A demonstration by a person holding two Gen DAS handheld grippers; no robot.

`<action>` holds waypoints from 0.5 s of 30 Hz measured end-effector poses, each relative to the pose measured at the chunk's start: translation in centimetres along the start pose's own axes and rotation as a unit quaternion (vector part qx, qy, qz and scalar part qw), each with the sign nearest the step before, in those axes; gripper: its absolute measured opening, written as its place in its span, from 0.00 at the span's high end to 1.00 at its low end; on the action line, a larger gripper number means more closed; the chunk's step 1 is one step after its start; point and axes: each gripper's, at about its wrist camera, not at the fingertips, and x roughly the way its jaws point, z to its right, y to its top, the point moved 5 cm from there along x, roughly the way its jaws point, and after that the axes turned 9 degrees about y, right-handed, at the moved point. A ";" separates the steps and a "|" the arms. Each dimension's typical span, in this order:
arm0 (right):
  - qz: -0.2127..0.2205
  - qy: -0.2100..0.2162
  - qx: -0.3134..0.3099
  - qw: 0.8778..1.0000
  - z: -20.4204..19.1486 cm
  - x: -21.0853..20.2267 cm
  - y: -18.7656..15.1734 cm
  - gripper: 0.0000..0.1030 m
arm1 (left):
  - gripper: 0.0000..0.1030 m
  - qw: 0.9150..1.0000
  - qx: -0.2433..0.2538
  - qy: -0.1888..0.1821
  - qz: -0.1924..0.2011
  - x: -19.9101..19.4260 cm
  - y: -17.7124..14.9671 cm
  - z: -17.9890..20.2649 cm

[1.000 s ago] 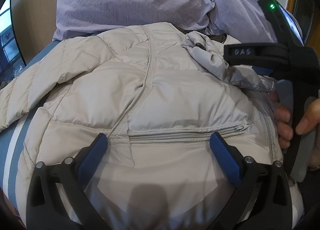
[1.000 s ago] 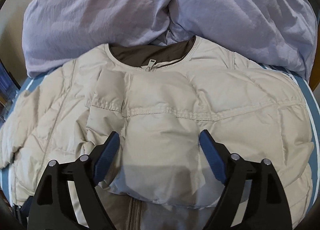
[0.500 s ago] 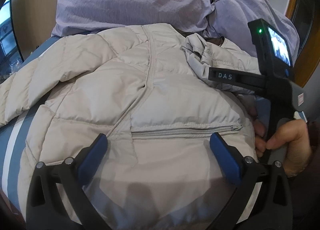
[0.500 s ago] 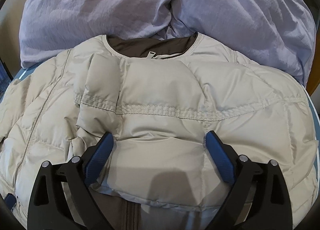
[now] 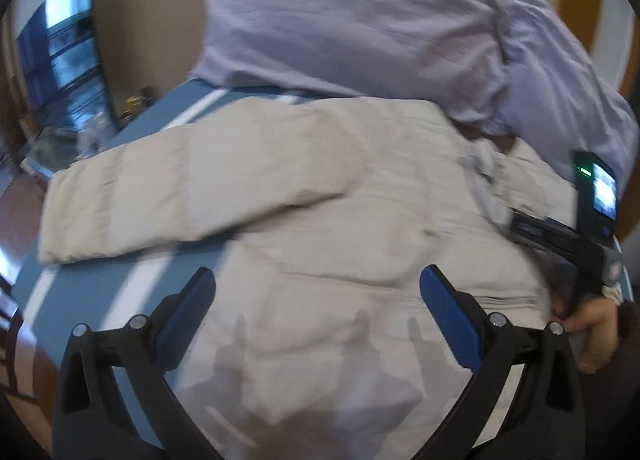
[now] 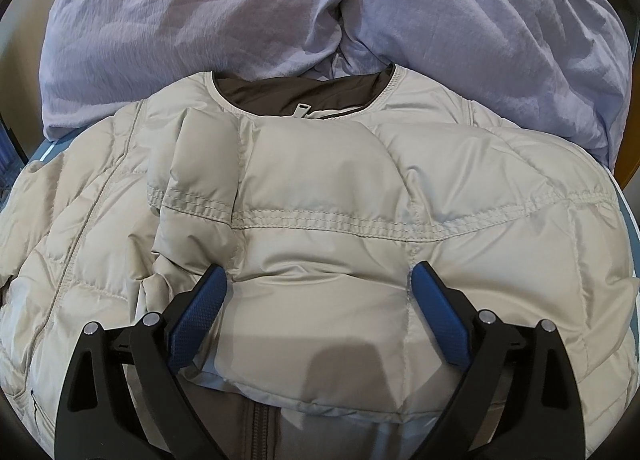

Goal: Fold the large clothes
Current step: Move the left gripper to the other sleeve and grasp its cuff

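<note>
While both claws stand released, the right gripper (image 6: 316, 300) having just spread over the folded sleeve, the beige puffer jacket (image 6: 320, 188) lies on the bed (image 5: 132, 276) below the lavender duvet (image 6: 200, 12). I reckon its springy padding could unfold, and the left gripper (image 5: 316, 300) holds nothing.

The puffy cream jacket (image 6: 320, 196) lay flat on the bed (image 5: 132, 272), its neck end touching the purple pillows (image 6: 280, 4). Its brown inside showed at the neck and at the open zip. One sleeve (image 6: 304, 260) was folded over its front. The other sleeve (image 5: 168, 196) stuck out sideways.
</note>
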 end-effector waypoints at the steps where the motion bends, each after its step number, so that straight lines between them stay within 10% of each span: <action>1: 0.000 0.001 0.001 1.000 0.0 0.0 0.0 0.07 | 0.02 1.000 -0.007 0.009 -0.004 0.2 0.2 -1.2; 15: 0.003 0.006 0.005 1.000 0.0 -0.1 -0.1 0.07 | 0.02 0.981 -0.129 0.143 -0.031 4.1 2.1 -20.1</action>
